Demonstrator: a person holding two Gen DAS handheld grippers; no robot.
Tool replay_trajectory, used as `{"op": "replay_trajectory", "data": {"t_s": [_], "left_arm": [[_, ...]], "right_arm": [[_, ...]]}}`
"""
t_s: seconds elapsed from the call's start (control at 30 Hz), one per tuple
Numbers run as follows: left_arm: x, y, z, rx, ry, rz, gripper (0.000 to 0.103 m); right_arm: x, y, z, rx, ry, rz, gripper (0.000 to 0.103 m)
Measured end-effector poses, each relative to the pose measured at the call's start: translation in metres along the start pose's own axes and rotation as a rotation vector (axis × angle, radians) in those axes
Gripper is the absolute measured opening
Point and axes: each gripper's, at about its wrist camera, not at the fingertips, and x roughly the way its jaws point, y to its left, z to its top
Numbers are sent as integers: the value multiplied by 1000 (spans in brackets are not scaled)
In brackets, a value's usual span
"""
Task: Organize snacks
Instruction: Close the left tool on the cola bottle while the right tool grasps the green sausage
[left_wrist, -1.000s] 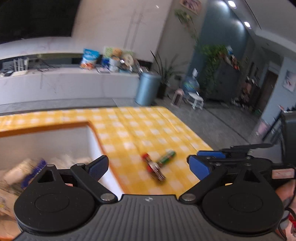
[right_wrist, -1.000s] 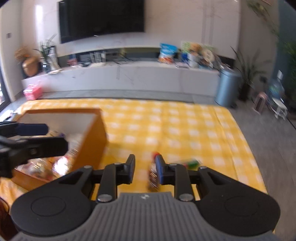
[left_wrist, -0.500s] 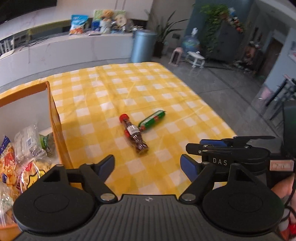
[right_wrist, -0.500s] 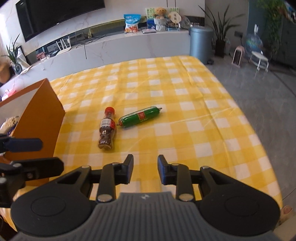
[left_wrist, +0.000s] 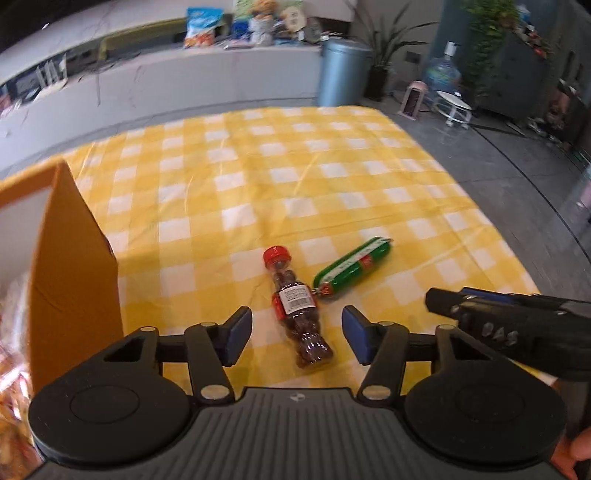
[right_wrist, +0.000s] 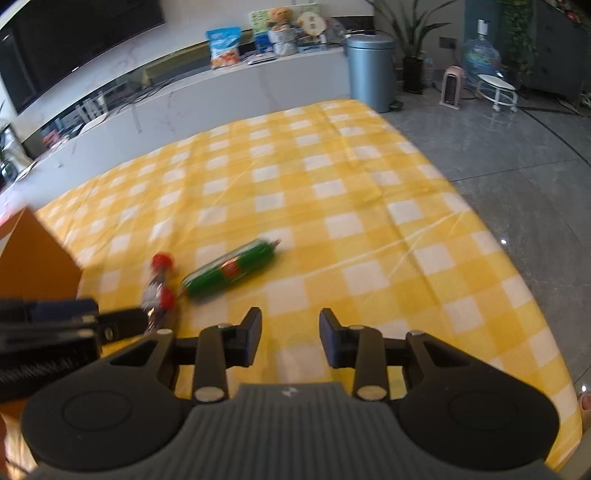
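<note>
A small clear bottle (left_wrist: 297, 310) with a red cap and dark snacks inside lies on the yellow checked cloth (left_wrist: 295, 166). A green sausage stick (left_wrist: 351, 267) lies touching it on the right. My left gripper (left_wrist: 297, 334) hangs over the bottle's lower half. Its jaws are closing, with the bottle between the blue pads and a gap on each side. In the right wrist view the sausage stick (right_wrist: 231, 267) and the bottle (right_wrist: 160, 284) lie ahead to the left. My right gripper (right_wrist: 290, 334) is opening over bare cloth, with nothing between its jaws.
An orange box (left_wrist: 70, 266) with packaged snacks (left_wrist: 7, 332) inside stands at the left of the table. The table's right edge drops to a grey floor. Beyond are a blue bin (left_wrist: 343, 70) and a white counter with snack bags (left_wrist: 199, 31).
Both grippers came down and tilted toward the table. The left one moved from the box to above the bottle and its jaws narrowed. The right jaws widened a little.
</note>
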Motion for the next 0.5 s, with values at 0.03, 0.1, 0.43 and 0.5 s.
{"op": "replay_trajectory", "data": {"t_s": [0.03,0.1,0.43,0.5], "left_arm": [[4,1,-1,-17,0,0,61],[11,3,-2,-44,-2,9,61],[26,2,-3,-51,-19,22,46],[26,3,-3,-37,-16,25,43]], "right_arm": [[3,-2,2,19,3,1,33],[9,-4,4,49,12,12,33],[22,4,23,129,-14,90,33],[26,9,28,132,-14,103,33]]}}
